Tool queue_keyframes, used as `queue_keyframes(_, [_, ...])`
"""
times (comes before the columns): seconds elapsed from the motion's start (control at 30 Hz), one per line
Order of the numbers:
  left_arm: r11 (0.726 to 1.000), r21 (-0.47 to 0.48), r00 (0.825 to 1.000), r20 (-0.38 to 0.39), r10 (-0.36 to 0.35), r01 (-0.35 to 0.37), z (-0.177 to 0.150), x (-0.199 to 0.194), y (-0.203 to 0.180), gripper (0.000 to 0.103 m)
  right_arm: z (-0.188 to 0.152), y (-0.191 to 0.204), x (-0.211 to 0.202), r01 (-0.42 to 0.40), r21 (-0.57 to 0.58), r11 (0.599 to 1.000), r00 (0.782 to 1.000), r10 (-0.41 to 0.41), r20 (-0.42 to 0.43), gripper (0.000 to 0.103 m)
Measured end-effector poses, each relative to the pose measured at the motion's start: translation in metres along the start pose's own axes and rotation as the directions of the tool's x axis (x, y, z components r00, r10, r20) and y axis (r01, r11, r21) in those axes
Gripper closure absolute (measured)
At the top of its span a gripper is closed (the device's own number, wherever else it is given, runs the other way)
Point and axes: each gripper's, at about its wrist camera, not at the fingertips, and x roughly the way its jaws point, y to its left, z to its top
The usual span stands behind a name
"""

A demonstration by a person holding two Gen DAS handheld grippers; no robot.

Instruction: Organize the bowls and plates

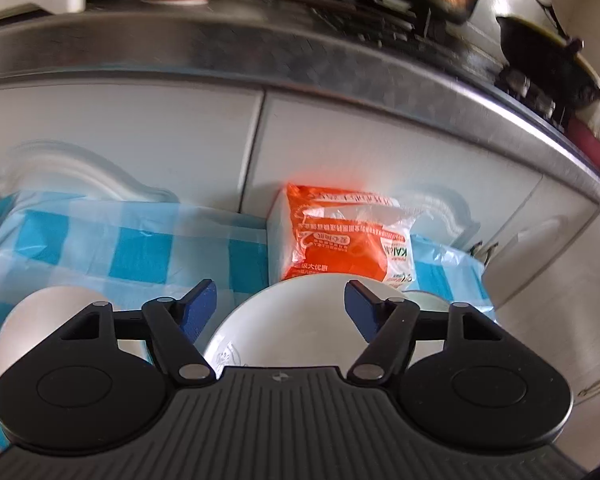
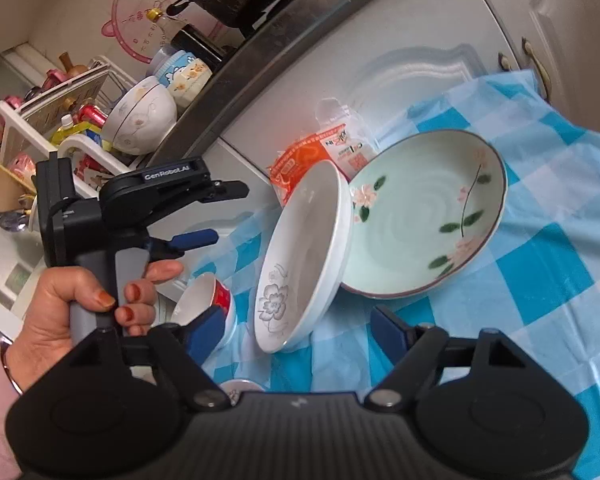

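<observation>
Left gripper (image 1: pixel 281 304) wide, empty, above white plate (image 1: pixel 284 332); right gripper (image 2: pixel 300 326) wide, empty, nr same rim. Approach rim edge-on, w/o nudging green plate (image 2: pixel 424 216).

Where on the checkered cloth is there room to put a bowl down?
Bare cloth lies right of the green plate, toward the cloth's edge. It is crowded on the other side: the white plate leans at the green one, with the red bowl and orange bag close by.
</observation>
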Motion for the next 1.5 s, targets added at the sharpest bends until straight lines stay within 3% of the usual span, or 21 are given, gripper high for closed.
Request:
queue_keyframes(0.27, [0.994, 0.102, 0.994, -0.09, 0.057, -0.047, 0.006, 0.051, -0.003, 0.028, 0.0, -0.017, 0.032, -0.053, 0.144, 0.988, 0.997, 0.061, -0.054, 0.03])
queue_keyframes(0.4, [0.989, 0.136, 0.988, -0.129, 0.083, -0.066, 0.003, 0.064, -0.005, 0.043, 0.001, -0.022, 0.043, -0.055, 0.164, 0.985, 0.995, 0.067, -0.07, 0.033])
queue_keyframes(0.53, [0.987, 0.143, 0.985, -0.141, 0.095, -0.075, 0.0, 0.072, -0.003, 0.046, 0.002, -0.024, 0.053, -0.05, 0.149, 0.988, 0.994, 0.064, -0.091, 0.053])
queue_keyframes(0.7, [0.985, 0.158, 0.986, -0.135, 0.096, -0.074, -0.002, 0.072, -0.003, 0.052, 0.001, -0.031, 0.063, -0.039, 0.163, 0.986, 0.993, 0.056, -0.099, 0.056])
queue_keyframes(0.87, [0.985, 0.159, 0.987, -0.128, 0.093, -0.072, -0.005, 0.069, -0.003, 0.058, 0.002, -0.029, 0.064, -0.057, 0.155, 0.986, 0.995, 0.069, -0.076, 0.071])
queue_keyframes(1.23, [0.992, 0.121, 0.988, -0.142, 0.064, -0.047, -0.016, 0.054, 0.004, 0.073, 0.005, -0.034, 0.051, -0.035, 0.217, 0.975, 0.997, 0.048, -0.054, 0.071])
queue_keyframes(1.5, [0.993, 0.117, 0.994, -0.111, 0.013, 0.0, -0.02, 0.039, -0.009, 0.075, 0.014, -0.039, 0.03, -0.032, 0.235, 0.972, 0.999, 0.034, -0.006, 0.071])
